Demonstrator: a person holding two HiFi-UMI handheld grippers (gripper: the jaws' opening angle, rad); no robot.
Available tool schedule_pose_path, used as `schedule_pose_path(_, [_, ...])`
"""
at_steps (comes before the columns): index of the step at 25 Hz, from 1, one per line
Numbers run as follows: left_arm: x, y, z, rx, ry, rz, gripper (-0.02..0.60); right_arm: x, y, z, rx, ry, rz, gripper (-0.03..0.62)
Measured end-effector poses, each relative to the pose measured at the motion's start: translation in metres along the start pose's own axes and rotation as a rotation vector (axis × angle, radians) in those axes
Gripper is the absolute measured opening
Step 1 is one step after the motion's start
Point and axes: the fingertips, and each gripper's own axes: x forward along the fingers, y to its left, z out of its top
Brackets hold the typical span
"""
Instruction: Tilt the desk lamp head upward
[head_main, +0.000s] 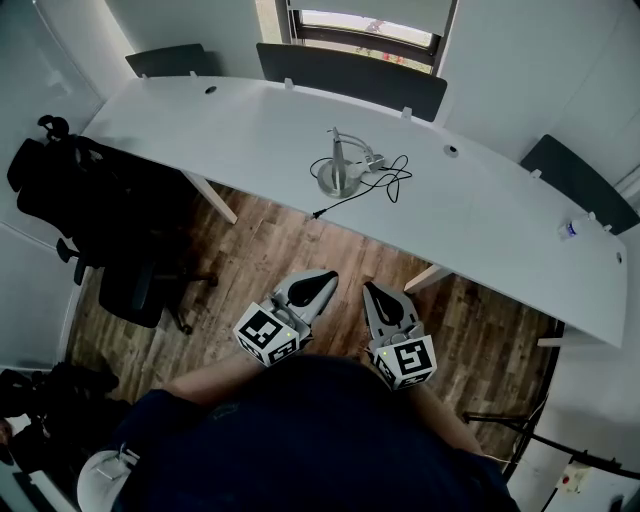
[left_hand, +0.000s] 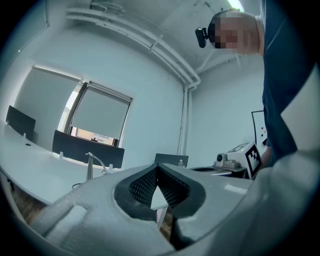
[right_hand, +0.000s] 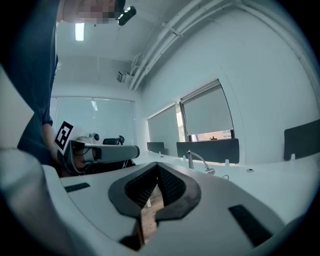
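The silver desk lamp (head_main: 341, 166) stands on the long white desk (head_main: 500, 215), its round base near the front edge, its thin arm curving over and its head pointing down. Its black cable (head_main: 385, 182) trails off the desk edge. Both grippers are held close to my body over the wood floor, well short of the desk. My left gripper (head_main: 325, 277) and right gripper (head_main: 372, 290) are shut and hold nothing. In the left gripper view the lamp (left_hand: 90, 165) shows far off at the left, beyond the shut left gripper (left_hand: 157, 169). In the right gripper view the lamp (right_hand: 198, 160) is right of the shut right gripper (right_hand: 158, 168).
Black office chairs (head_main: 70, 190) stand on the floor at my left. Dark chair backs (head_main: 350, 76) line the desk's far side under a window. A small bottle (head_main: 568, 230) sits near the desk's right end. White desk legs (head_main: 212, 197) reach the wood floor.
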Motion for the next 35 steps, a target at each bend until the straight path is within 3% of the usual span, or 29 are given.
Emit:
schedule_pose_path(5, [0.010, 0.004, -0.009, -0.008, 0.013, 0.055, 0.006, -0.004, -0.014, -0.012, -0.003, -0.004, 0.018, 0.011])
schedule_pose_path(13, [0.031, 0.033, -0.009, -0.014, 0.015, 0.059, 0.006, 0.020, -0.038, -0.015, -0.009, 0.024, 0.002, 0.011])
schedule_pose_path(23, [0.086, 0.145, -0.001, -0.032, -0.011, -0.011, 0.006, 0.126, -0.092, -0.001, -0.076, 0.080, -0.097, 0.012])
schedule_pose_path(30, [0.116, 0.231, 0.008, -0.045, 0.028, -0.073, 0.006, 0.205, -0.116, 0.010, -0.102, 0.126, -0.185, 0.012])
schedule_pose_path(35, [0.137, 0.275, -0.007, -0.042, 0.058, -0.052, 0.006, 0.233, -0.142, 0.002, -0.107, 0.163, -0.242, 0.012])
